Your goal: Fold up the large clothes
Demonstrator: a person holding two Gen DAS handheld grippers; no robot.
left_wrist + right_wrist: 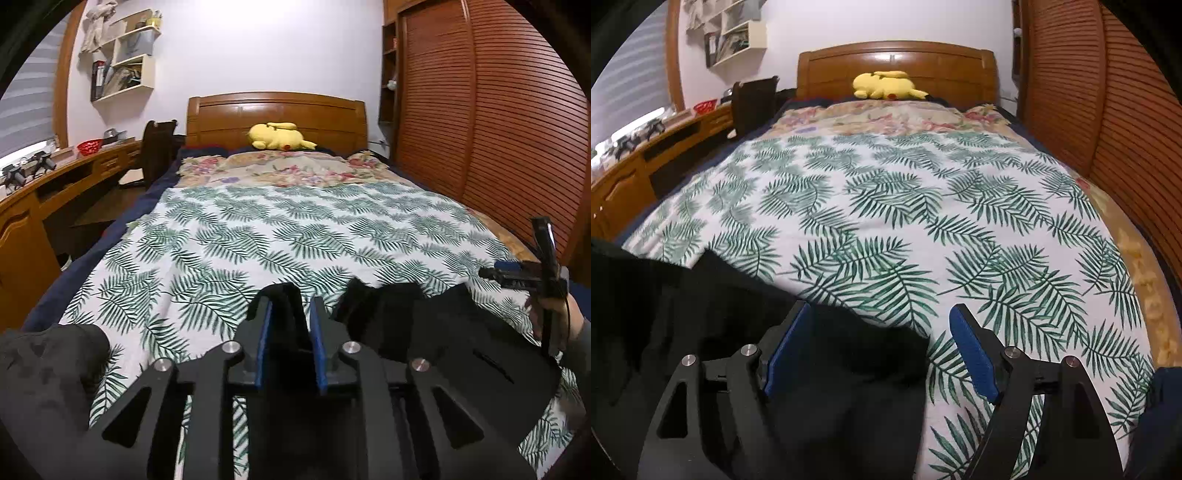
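Observation:
A black garment [424, 325] lies spread across the near end of the bed, on the palm-leaf sheet [258, 229]. My left gripper [291, 325] stands narrowly open, and a raised fold of the black cloth sits between its blue pads. In the right wrist view my right gripper [881, 332] is wide open just above the black garment [831, 369]. Its left finger is over the cloth and its right finger over bare sheet [1015, 258]. The right gripper [502, 270] also shows at the right edge of the left wrist view, held by a hand [554, 314].
A yellow plush toy [277, 136] rests by the wooden headboard [277, 110], with a floral cover [277, 168] below it. A wooden desk [55, 184] and a chair [159, 147] run along the left. Louvred wardrobe doors [498, 129] close in the right side.

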